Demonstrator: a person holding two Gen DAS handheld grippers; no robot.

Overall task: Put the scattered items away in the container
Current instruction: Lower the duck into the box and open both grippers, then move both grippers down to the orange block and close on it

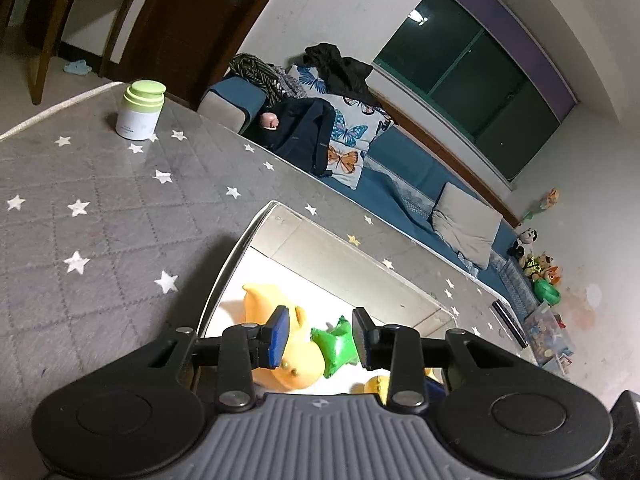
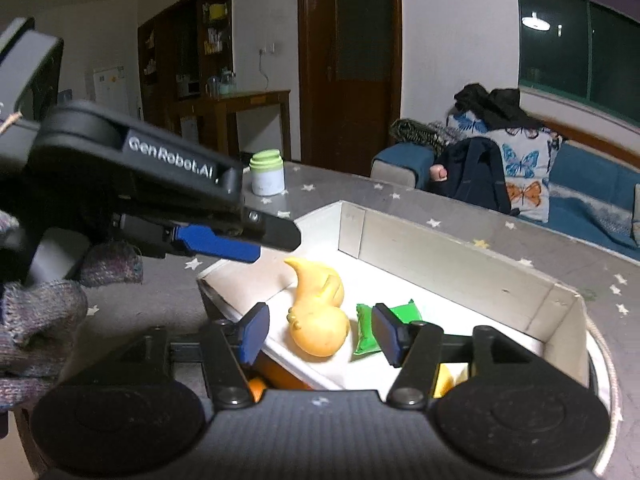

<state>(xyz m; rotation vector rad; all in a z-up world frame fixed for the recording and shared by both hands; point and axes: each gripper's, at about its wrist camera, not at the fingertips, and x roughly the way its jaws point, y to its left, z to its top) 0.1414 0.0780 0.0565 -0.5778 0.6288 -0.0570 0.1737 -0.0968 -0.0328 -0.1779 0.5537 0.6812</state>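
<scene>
over the white box (image 2: pixel 460 276) both grippers hang with fingers spread and empty: the left gripper (image 1: pixel 320 338) and the right gripper (image 2: pixel 320 334) each sit above the yellow gourd toy (image 2: pixel 318 316) and green packet (image 2: pixel 370 334), which lie inside already, likely just dropped. a green-lidded jar (image 1: pixel 140 110) stands apart on the star-patterned grey bench (image 1: pixel 100 208), probably next. a blue sofa (image 1: pixel 400 168) lines the wall under a dark window.

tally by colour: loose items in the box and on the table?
Yellow-orange: 1, gourd-shaped toy in the white box
Green: 1, green toy beside it in the box
White with green lid: 1, jar upright on the star-patterned table, outside the box
Partly hidden yellow and orange bits near the gripper bodies: not counted, unclear
Total: 3
</scene>
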